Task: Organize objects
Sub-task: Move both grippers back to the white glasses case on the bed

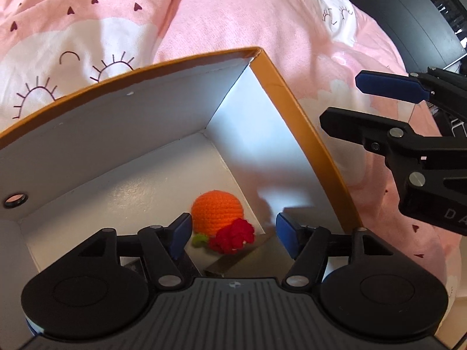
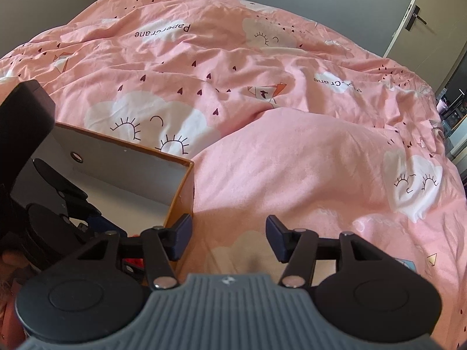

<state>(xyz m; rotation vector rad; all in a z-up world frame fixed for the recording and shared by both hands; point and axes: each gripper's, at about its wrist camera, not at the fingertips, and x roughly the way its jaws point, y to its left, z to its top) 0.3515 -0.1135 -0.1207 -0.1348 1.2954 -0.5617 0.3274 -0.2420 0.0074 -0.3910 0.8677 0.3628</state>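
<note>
An open cardboard box (image 1: pixel 294 108) with orange outside and white inside sits on the pink bed. In its near right corner lie a crocheted orange ball (image 1: pixel 217 208) and a crocheted red berry (image 1: pixel 233 236) with a green stem, touching each other. My left gripper (image 1: pixel 232 234) is open above them inside the box, holding nothing. My right gripper (image 2: pixel 226 237) is open and empty over the duvet just right of the box (image 2: pixel 181 201); it also shows at the right in the left wrist view (image 1: pixel 341 102). The left gripper shows at the left of the right wrist view (image 2: pixel 73 204).
The rumpled pink duvet (image 2: pixel 292 151) with cloud and heart prints covers the bed all around. A grey wall and a door (image 2: pixel 420 14) stand beyond the bed. Dark furniture (image 1: pixel 408 8) stands at the far right.
</note>
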